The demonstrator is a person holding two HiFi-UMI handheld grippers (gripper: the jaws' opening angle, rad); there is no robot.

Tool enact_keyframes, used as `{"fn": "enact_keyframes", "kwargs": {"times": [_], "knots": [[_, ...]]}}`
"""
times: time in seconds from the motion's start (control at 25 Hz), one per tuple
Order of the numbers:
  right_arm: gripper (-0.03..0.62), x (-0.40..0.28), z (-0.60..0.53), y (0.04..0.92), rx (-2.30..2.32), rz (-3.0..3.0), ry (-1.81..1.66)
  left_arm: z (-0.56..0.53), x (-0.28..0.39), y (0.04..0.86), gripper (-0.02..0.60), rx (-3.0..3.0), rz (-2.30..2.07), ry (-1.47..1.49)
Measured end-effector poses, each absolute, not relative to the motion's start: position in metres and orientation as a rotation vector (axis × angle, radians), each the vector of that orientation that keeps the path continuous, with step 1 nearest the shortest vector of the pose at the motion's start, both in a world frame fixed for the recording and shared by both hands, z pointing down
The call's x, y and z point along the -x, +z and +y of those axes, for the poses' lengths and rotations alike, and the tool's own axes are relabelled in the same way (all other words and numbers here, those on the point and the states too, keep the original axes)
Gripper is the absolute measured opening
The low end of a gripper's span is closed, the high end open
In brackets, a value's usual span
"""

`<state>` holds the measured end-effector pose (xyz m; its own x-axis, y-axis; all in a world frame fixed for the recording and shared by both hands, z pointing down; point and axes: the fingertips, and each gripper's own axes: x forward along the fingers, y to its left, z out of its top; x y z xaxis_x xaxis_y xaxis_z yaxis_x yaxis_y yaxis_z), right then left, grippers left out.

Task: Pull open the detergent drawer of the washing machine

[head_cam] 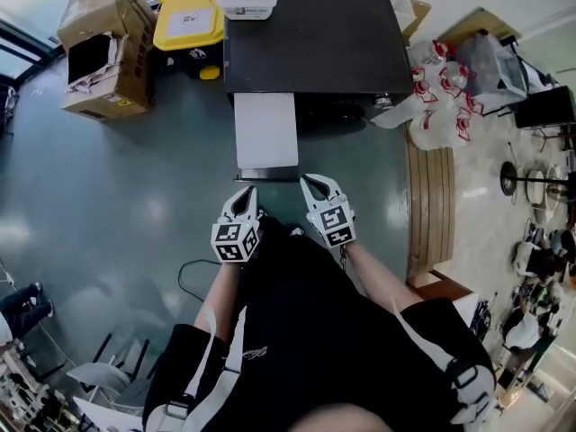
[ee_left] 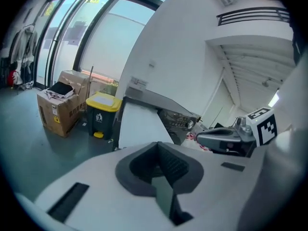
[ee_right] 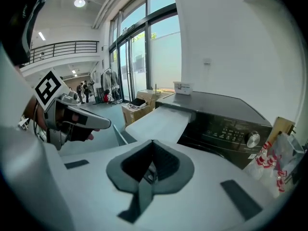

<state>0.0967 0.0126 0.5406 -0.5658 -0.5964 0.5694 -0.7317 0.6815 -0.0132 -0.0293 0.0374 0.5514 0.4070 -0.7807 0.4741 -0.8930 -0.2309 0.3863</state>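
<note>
The washing machine (head_cam: 315,39) has a dark top and stands at the upper middle of the head view. Its white detergent drawer (head_cam: 265,131) sticks far out toward me, with a dark front edge at its near end. My left gripper (head_cam: 245,196) and right gripper (head_cam: 317,187) hover side by side just short of that front edge. Both are shut with nothing between the jaws. In the left gripper view the shut gripper (ee_left: 161,172) points at the drawer (ee_left: 139,126). In the right gripper view the gripper (ee_right: 149,170) is likewise shut, with the drawer (ee_right: 159,121) and the control panel (ee_right: 231,129) ahead.
An open cardboard box (head_cam: 103,57) and a yellow-lidded bin (head_cam: 187,21) stand left of the machine. A white container (head_cam: 247,1) sits on the machine's top. Bags with red print (head_cam: 441,97) and a wooden platform (head_cam: 432,196) lie to the right. A cable (head_cam: 189,277) runs on the floor.
</note>
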Motion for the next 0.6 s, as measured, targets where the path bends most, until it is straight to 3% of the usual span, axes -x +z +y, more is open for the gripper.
{"fn": "enact_keyframes", "kwargs": {"times": [0.6], "knots": [[0.009, -0.031, -0.054, 0.473, -1.153, -2.438, 0.338, -0.052, 0.047, 0.46, 0.02, -2.268, -1.412, 0.16]]}}
